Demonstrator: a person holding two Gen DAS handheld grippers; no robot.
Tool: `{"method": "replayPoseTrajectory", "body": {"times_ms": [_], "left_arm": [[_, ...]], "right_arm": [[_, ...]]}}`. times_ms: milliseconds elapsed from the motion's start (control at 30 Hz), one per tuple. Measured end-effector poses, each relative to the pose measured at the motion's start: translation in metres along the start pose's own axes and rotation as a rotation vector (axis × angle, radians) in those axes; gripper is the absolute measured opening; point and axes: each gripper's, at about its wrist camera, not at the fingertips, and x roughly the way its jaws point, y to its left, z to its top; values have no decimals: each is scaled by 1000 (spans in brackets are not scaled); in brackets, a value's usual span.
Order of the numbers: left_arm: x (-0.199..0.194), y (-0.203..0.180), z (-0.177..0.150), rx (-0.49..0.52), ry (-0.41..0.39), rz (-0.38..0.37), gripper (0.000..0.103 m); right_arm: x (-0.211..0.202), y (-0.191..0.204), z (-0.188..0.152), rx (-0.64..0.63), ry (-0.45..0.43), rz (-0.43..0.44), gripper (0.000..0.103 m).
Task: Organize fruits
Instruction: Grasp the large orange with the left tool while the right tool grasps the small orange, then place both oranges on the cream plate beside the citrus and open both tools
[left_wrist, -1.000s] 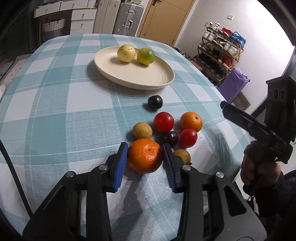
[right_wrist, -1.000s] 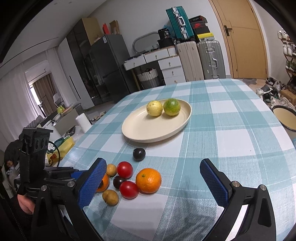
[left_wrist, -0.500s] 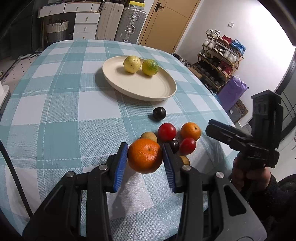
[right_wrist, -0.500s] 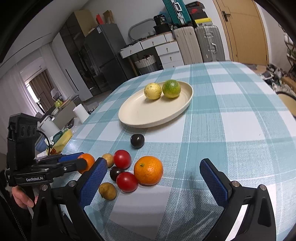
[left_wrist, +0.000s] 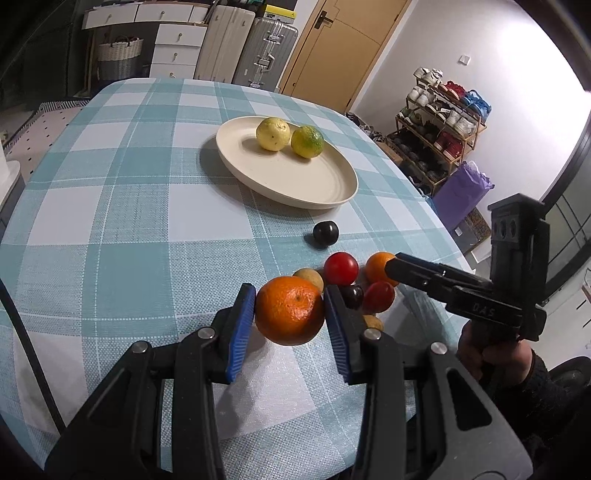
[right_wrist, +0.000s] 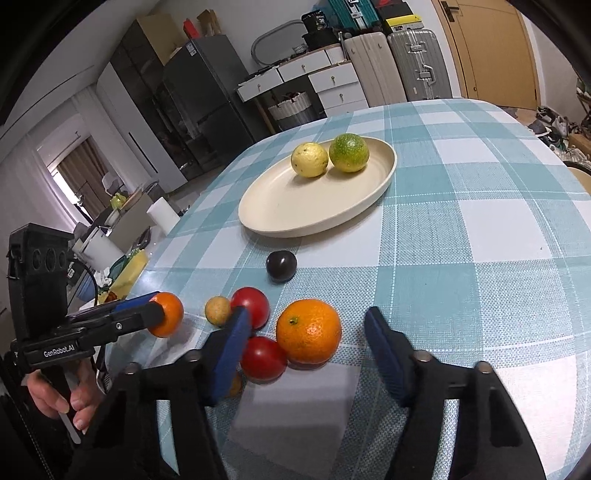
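My left gripper (left_wrist: 290, 314) is shut on a large orange (left_wrist: 290, 310) and holds it just above the checked tablecloth; the right wrist view shows the same held orange (right_wrist: 168, 314) at the left. My right gripper (right_wrist: 308, 350) is closing, its blue pads on either side of a second orange (right_wrist: 308, 330) that rests on the cloth, with gaps on both sides. Around that orange lie red tomatoes (right_wrist: 264, 358), a dark plum (right_wrist: 281, 265) and a small tan fruit (right_wrist: 218, 311). The cream plate (right_wrist: 280, 229) holds a yellow citrus (right_wrist: 309, 160) and a green citrus (right_wrist: 349, 152).
The table's near edge (left_wrist: 436, 325) drops off just beyond the fruit cluster. A shoe rack (left_wrist: 443, 122) and a purple bag (left_wrist: 461, 188) stand on the floor to the right. Suitcases (left_wrist: 258, 51) and drawers line the far wall. A person's hand (right_wrist: 55, 398) grips the left tool.
The left gripper raised its orange off the cloth. The right gripper sank toward the fruit cluster, and its jaws narrowed from wide apart to flanking the second orange.
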Motion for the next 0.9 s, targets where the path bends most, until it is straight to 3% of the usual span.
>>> {"method": "replayPoseTrajectory", "body": {"times_ms": [67, 167, 500, 900], "left_arm": [[-1, 1, 1, -6, -3, -2, 35], [-2, 1, 2, -5, -7, -3, 35], [1, 2, 22, -16, -29, -7, 35], [16, 7, 87, -6, -80, 9, 35]], "right_arm": [[3, -2, 0, 12, 16, -3, 53], [7, -5, -2, 32, 33, 23, 39], [-6, -7, 3, 37, -25, 40, 38], [-18, -9, 51, 13, -138, 90, 38]]}}
